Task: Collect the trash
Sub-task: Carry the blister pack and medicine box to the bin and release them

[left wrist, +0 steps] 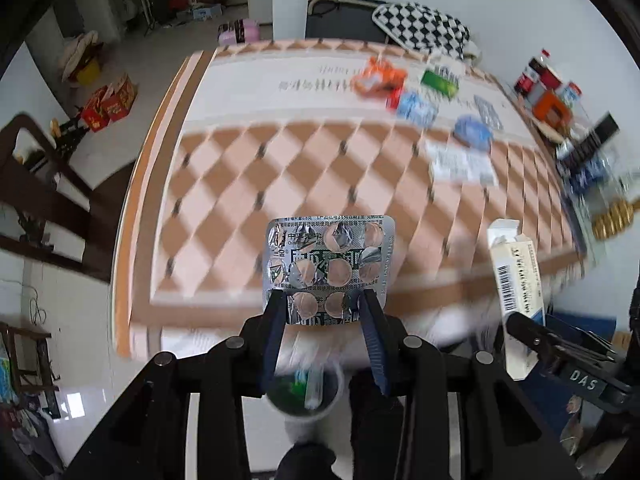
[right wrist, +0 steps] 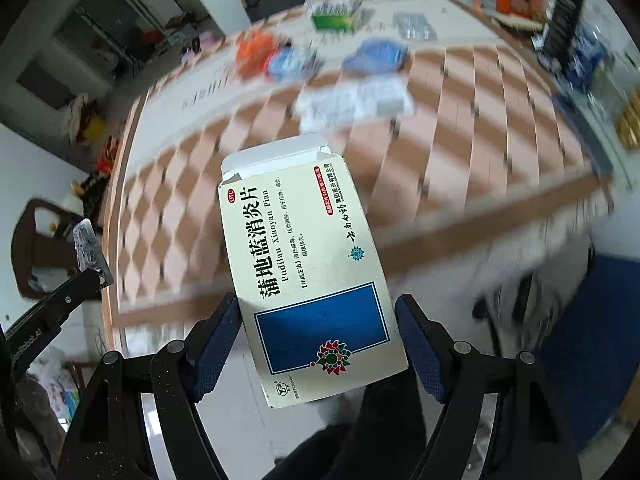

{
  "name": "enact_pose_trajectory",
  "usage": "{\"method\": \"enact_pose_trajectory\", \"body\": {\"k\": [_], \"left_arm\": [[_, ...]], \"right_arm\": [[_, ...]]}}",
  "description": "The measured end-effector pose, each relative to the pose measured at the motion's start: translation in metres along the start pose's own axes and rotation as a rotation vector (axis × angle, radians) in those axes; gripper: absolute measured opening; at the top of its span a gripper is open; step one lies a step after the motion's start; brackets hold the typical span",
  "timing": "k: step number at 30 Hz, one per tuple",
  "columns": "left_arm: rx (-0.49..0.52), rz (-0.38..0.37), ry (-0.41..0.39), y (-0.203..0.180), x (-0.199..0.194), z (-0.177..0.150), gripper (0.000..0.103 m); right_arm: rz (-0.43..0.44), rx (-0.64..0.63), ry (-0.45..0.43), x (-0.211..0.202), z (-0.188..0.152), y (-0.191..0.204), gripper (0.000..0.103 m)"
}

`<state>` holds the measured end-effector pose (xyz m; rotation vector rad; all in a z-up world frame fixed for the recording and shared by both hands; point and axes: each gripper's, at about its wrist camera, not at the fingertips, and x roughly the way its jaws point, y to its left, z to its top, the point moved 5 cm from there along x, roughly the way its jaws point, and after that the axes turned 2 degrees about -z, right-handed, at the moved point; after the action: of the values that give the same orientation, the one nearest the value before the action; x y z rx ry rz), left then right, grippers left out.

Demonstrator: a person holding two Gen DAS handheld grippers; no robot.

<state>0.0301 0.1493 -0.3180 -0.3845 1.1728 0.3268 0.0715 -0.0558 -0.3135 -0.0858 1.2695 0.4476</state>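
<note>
My left gripper (left wrist: 324, 300) is shut on a silver blister pack (left wrist: 328, 256) with emptied pockets and holds it above the near table edge. Below it stands a white trash bin (left wrist: 306, 394) with green scraps inside. My right gripper (right wrist: 320, 312) is shut on a cream and blue medicine box (right wrist: 308, 264) with its top flap open; the box also shows in the left wrist view (left wrist: 516, 288). More trash lies at the far side of the table: an orange wrapper (left wrist: 378, 76), a green box (left wrist: 440, 82), blue packets (left wrist: 416, 108), and a white leaflet (left wrist: 460, 164).
The table (left wrist: 280, 168) has a pink and brown diamond-pattern cloth. Bottles and boxes (left wrist: 552, 92) crowd its right edge. A chair with a checkered cushion (left wrist: 420, 24) stands behind it. Dark wooden furniture (left wrist: 40, 184) is at the left. The left gripper and blister pack show in the right wrist view (right wrist: 88, 248).
</note>
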Motion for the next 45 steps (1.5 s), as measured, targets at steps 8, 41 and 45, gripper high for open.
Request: {"method": "enact_pose_trajectory", "body": {"k": [8, 41, 45], "left_arm": [[-0.057, 0.000, 0.155, 0.040, 0.036, -0.119, 0.034], [-0.157, 0.144, 0.412, 0.123, 0.340, -0.293, 0.099], [-0.159, 0.144, 0.407, 0.117, 0.321, -0.286, 0.099]], "right_arm": [[-0.012, 0.001, 0.173, 0.048, -0.154, 0.019, 0.080], [-0.130, -0.120, 0.434, 0.423, -0.312, -0.014, 0.101], [-0.152, -0.138, 0.427, 0.398, -0.302, -0.016, 0.101]]}}
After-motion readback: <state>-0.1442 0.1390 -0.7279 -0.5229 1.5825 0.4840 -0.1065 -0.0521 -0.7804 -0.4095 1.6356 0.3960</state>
